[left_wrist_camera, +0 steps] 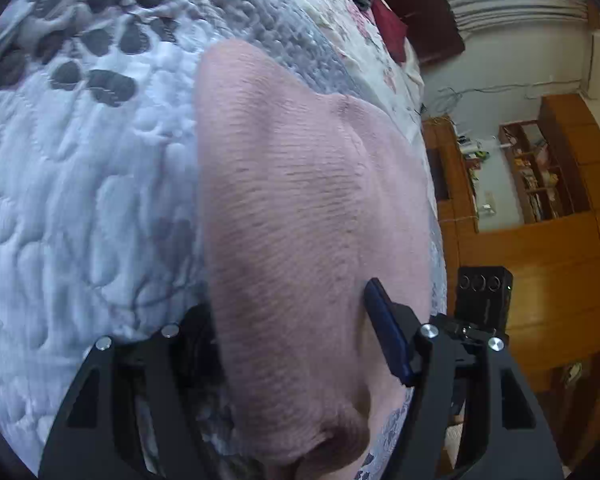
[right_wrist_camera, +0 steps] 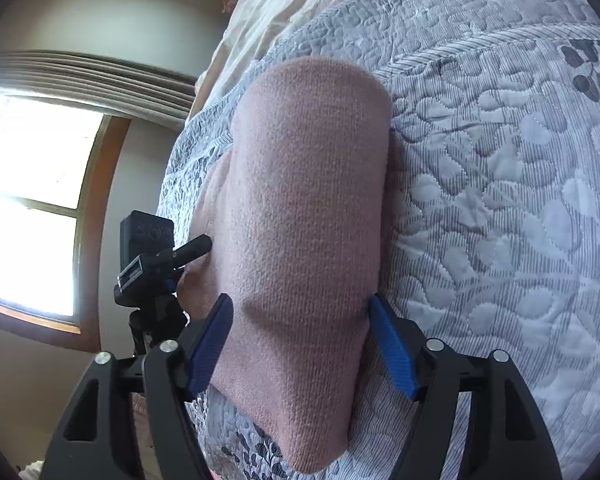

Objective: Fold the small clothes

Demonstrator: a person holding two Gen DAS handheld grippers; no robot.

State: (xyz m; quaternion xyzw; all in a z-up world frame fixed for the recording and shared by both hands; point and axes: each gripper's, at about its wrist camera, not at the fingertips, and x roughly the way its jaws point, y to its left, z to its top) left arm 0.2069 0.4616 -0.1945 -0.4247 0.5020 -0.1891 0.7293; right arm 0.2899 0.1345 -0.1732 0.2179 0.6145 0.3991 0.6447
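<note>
**Both grippers straddle a pink knit on the quilt**

While the pink knit garment [right_wrist_camera: 300,240] lies on the grey leaf-patterned quilt [right_wrist_camera: 500,200], the right gripper [right_wrist_camera: 300,340] sits closest to it, its blue-padded jaws apart with one pad on each side of the cloth. The pads appear to touch the garment's long edges rather than pinch it, so the judgement is that nothing is gripped yet. The left gripper [left_wrist_camera: 288,332] also has its jaws spread across the same knit [left_wrist_camera: 292,208]; only its one blue finger [left_wrist_camera: 388,336] shows clearly, pressing against the fabric, while the other is lost in shadow under the cloth's edge.

The garment looks already doubled into a narrow strip, rounded at its far end. Closing from here could gather the strip sideways into a bunch instead of taking a clean edge, because the jaws span its whole width. The loosely layered knit could also slip apart if only the top layer is caught.

What kind of garment it is cannot be told, and its near end runs out of both views. Beyond the garment the quilt gives way to a pale floral sheet [left_wrist_camera: 380,40], then wooden shelves [left_wrist_camera: 540,168] and a bright window [right_wrist_camera: 28,200].
</note>
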